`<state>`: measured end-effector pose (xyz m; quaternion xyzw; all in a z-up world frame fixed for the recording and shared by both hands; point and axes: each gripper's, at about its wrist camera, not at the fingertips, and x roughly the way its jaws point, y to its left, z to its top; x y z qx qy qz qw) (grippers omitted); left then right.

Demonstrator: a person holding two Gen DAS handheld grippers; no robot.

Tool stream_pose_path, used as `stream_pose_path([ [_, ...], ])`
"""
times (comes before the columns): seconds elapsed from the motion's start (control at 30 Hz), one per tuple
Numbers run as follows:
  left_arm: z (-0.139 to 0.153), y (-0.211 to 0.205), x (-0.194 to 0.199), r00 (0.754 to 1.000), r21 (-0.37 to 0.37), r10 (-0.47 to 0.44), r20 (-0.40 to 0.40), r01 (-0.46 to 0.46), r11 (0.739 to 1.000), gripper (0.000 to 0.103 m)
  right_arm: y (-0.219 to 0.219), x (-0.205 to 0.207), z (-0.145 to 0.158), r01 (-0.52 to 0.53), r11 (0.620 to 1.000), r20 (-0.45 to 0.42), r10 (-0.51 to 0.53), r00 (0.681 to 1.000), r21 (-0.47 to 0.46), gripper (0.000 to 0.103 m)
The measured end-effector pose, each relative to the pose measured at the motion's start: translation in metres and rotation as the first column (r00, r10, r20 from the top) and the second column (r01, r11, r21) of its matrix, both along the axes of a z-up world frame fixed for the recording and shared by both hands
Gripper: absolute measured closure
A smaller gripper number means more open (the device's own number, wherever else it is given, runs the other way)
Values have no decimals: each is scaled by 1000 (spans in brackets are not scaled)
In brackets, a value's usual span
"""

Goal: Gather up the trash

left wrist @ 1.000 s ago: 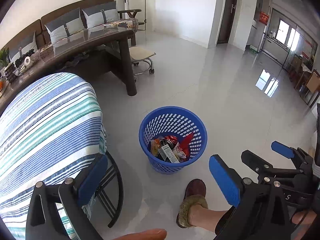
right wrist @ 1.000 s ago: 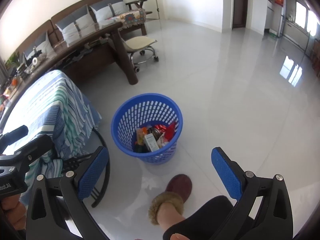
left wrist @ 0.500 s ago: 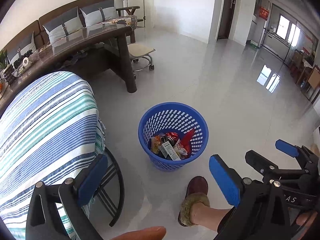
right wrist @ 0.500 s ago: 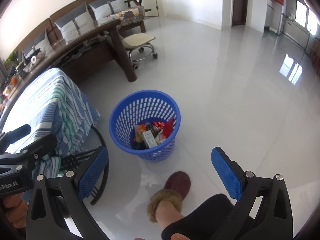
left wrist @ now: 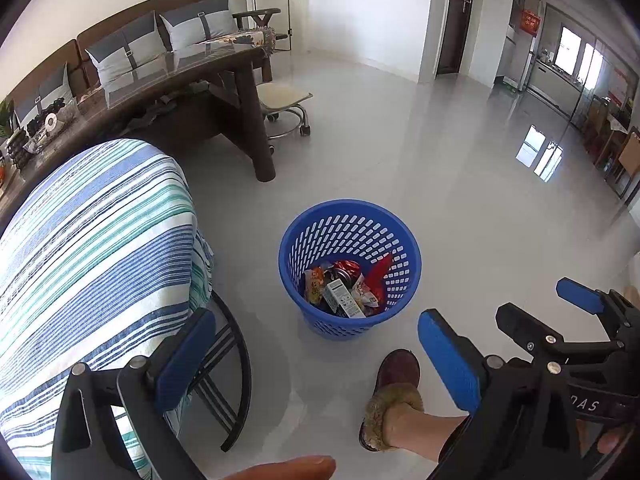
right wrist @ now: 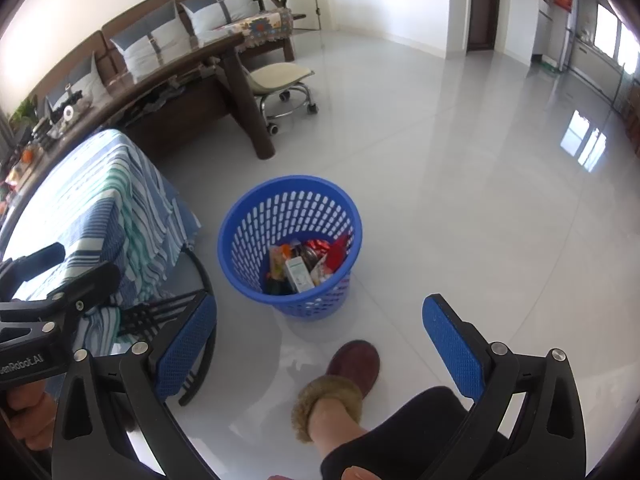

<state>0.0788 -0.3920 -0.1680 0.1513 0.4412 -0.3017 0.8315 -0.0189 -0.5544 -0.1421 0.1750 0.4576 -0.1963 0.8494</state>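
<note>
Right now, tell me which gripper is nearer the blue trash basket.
Neither, clearly. The left gripper and the right gripper both hang open and empty above the floor, short of the blue trash basket, with the slippered foot between. I can't tell them apart.

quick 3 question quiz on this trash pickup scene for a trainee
1. True or false: the blue basket is empty.
2. Which gripper holds something: left gripper, right gripper, or neither?
3. What stands between the basket and the person's leg?

Key
1. False; wrappers and a small carton lie inside.
2. Neither; both are open with nothing between the fingers.
3. A dark red slipper on the person's foot, on the white floor.
</note>
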Motion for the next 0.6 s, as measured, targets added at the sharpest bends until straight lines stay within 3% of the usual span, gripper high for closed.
stream_pose_path([
  [0.6,-4,2,6,1000,-3,11,-17,-11,1000,0,3,3,-4,-5,1000,-22,4,1000,-7,0],
])
